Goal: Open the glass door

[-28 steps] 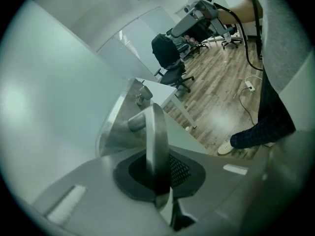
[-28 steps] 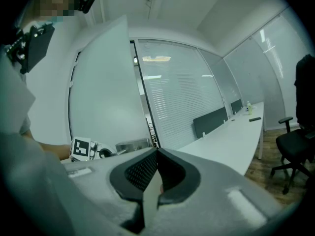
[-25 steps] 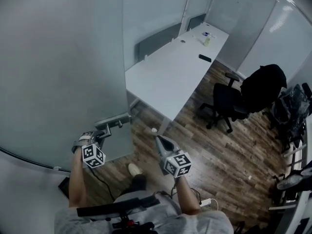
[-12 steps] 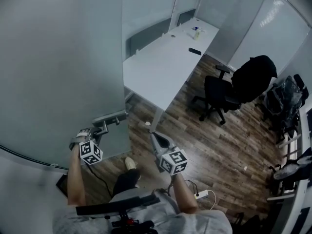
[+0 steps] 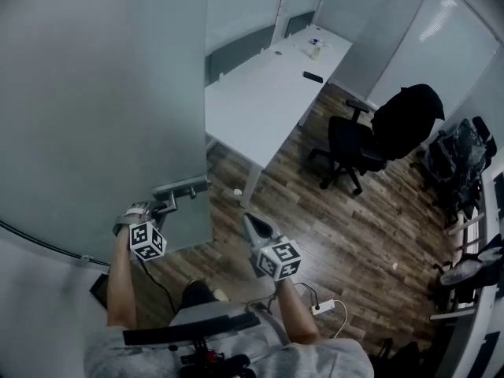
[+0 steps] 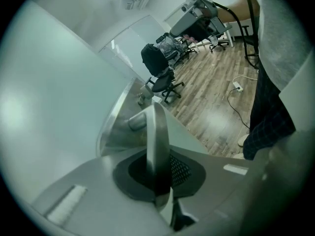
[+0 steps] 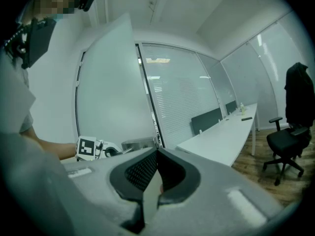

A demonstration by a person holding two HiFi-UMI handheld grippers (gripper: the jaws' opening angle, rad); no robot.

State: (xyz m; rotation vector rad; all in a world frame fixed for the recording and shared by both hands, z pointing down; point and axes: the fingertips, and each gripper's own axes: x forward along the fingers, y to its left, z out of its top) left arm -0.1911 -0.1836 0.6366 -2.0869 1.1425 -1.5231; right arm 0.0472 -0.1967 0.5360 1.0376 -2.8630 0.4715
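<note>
Swinging wider, door handle (image 5: 183, 187) in left hand-held gripper (image 5: 168, 203).

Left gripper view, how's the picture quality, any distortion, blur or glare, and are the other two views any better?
Left gripper view: heavy fisheye with black corners, the door handle up close looks soft, light glares off the wood floor. Head view: dim and greyish, the glass door a flat grey. Right gripper view: same round vignette, bright light strips on the glass wall.
</note>
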